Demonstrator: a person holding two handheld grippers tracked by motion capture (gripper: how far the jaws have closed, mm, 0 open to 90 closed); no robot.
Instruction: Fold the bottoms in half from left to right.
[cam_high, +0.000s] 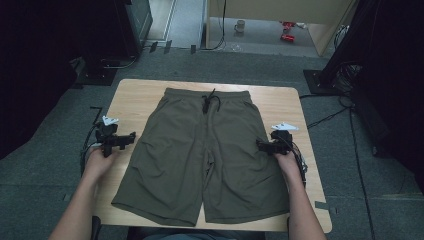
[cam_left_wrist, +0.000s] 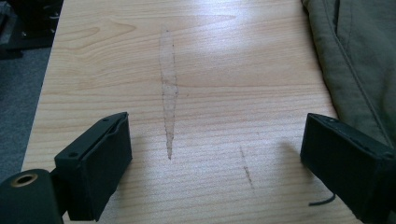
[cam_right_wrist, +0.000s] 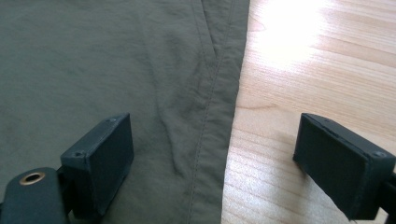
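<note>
A pair of olive-green fabric shorts (cam_high: 202, 155) lies spread flat on the light wooden table (cam_high: 135, 92), waistband away from the person. The left gripper (cam_high: 131, 137) hovers just left of the shorts, the right gripper (cam_high: 259, 145) over their right side seam, both with jaws wide apart and empty. This looks like the approach; next, each should close on a side edge.

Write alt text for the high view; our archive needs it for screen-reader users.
Olive shorts lie flat on a wooden table, waistband away from the person. The left tool and right tool, both open, point inward at the shorts' side seams.
</note>
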